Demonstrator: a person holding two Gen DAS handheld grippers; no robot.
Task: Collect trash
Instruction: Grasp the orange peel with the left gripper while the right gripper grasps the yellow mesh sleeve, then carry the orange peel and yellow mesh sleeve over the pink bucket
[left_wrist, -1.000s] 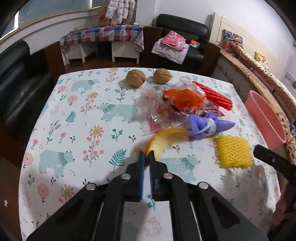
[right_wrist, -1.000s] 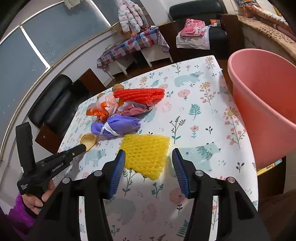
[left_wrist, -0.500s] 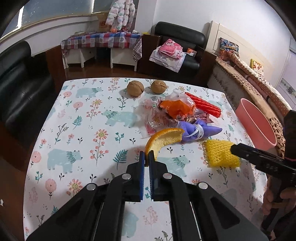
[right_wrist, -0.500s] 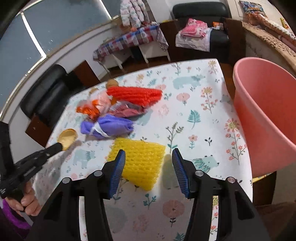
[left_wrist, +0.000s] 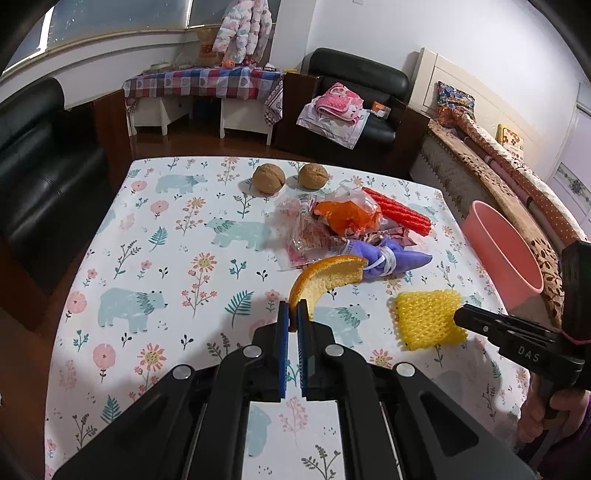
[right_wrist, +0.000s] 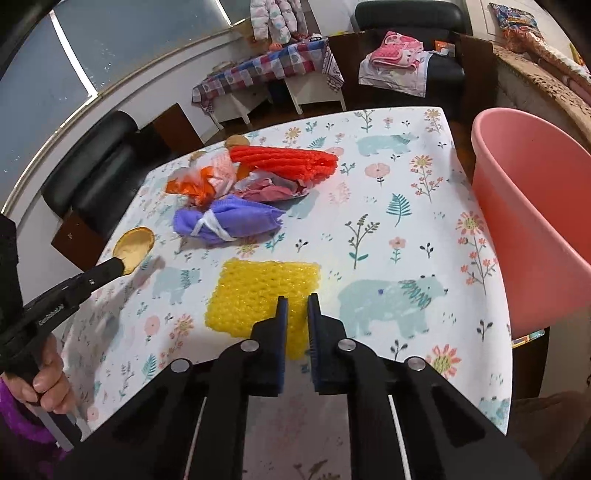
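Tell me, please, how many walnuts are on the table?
2. Both lie at the far edge of the table, behind the trash pile: one walnut on the left, the other walnut just right of it. Wrappers could hide more.

Both wrist views overlook one table (left_wrist: 155, 258), converging.

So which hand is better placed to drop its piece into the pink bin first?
Right, probably. The right gripper is shut on the yellow foam net, beside the pink bin. The left gripper holds the orange peel farther away.
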